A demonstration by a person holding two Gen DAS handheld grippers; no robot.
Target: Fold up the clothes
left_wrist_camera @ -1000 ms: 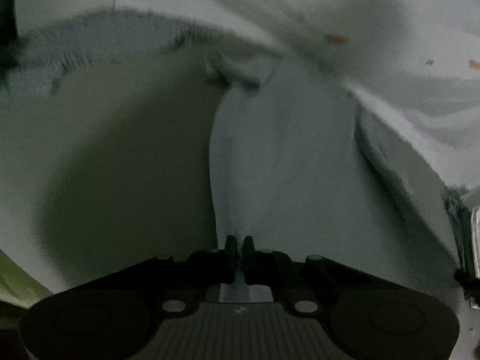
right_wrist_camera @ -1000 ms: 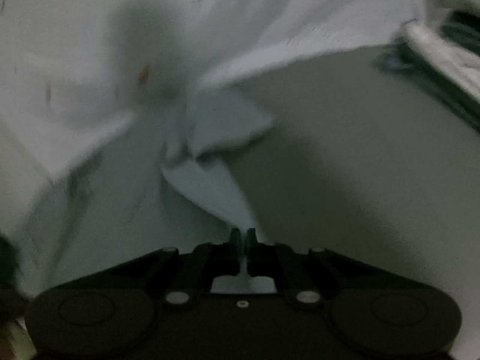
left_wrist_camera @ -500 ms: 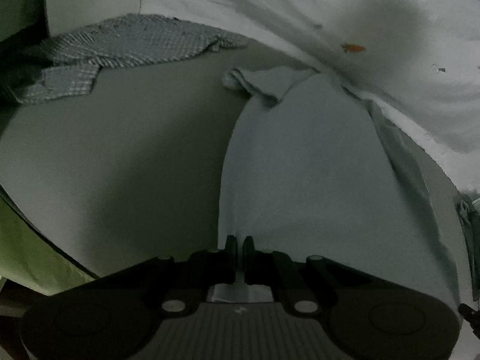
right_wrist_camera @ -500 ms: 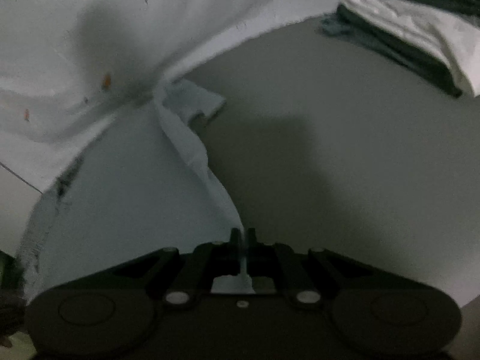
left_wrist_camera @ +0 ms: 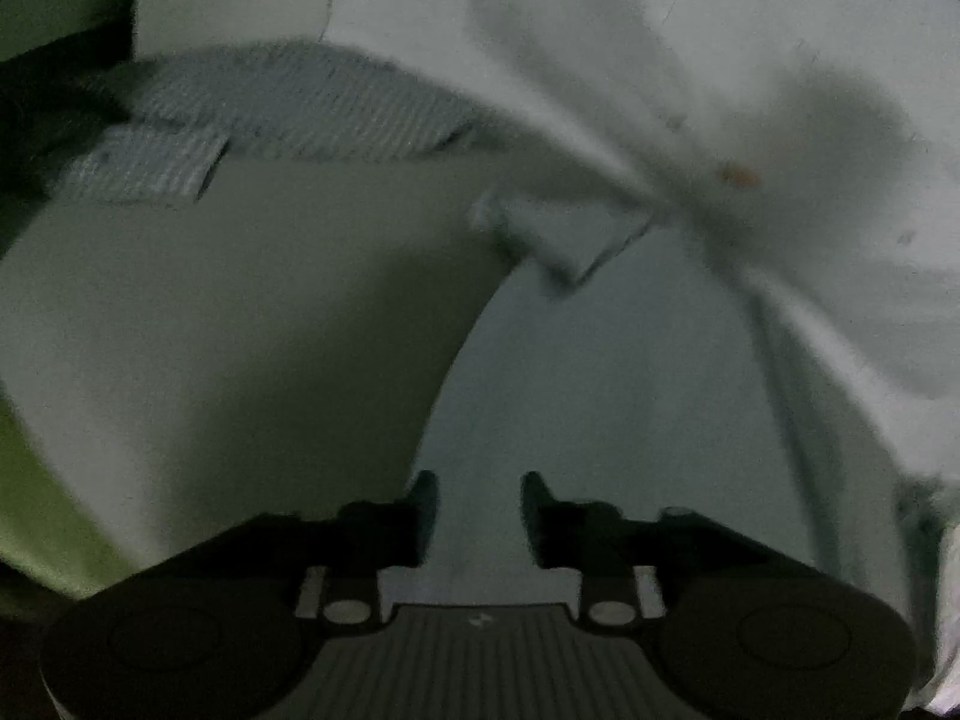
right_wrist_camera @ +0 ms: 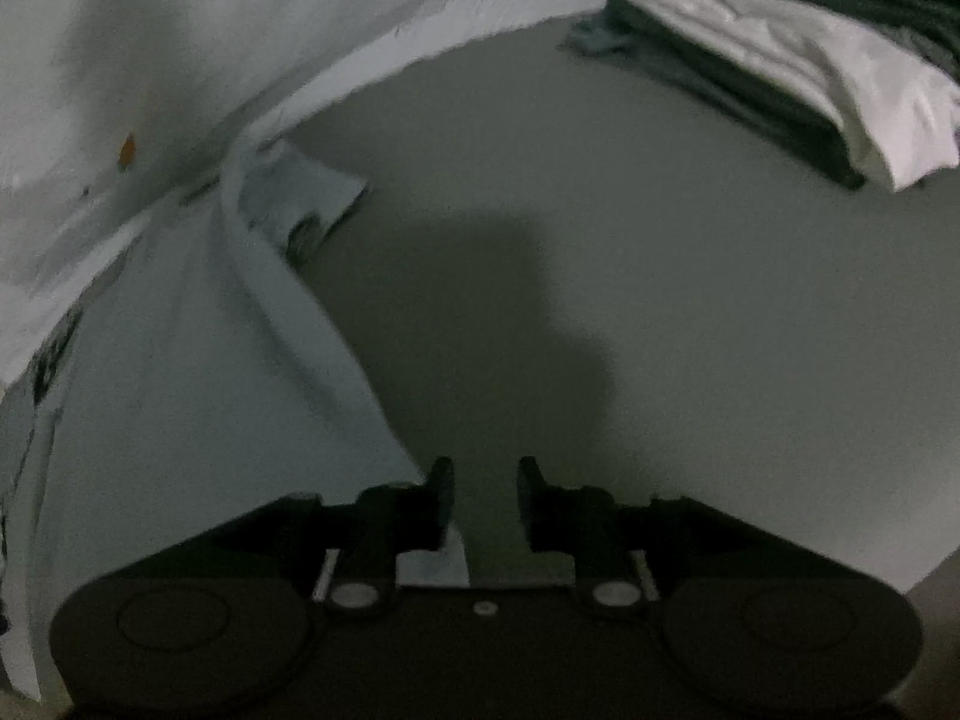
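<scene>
A pale blue-grey garment [left_wrist_camera: 600,372] lies spread on the grey table, its short sleeve [left_wrist_camera: 558,240] poking out at the far end. My left gripper [left_wrist_camera: 478,501] hovers over its near hem with jaws opening; the cloth lies under the gap and the pads do not press it. In the right wrist view the same garment [right_wrist_camera: 198,372] fills the left half, its sleeve [right_wrist_camera: 306,204] folded outward. My right gripper [right_wrist_camera: 485,483] stands at the cloth's near right corner, jaws opening, with the garment's edge just beside the left finger [right_wrist_camera: 441,495] and bare table in the gap.
A white cloth [left_wrist_camera: 750,90] with small orange marks hangs behind the garment. A checked grey shirt [left_wrist_camera: 288,114] lies at the table's far left. A stack of folded dark and white clothes [right_wrist_camera: 780,60] sits at the far right. A green surface [left_wrist_camera: 24,492] shows past the table's left edge.
Both grippers were shut on the garment's hem and have now let go, their jaws parting. The garment has dropped flat onto the table. The right gripper has come lower.
</scene>
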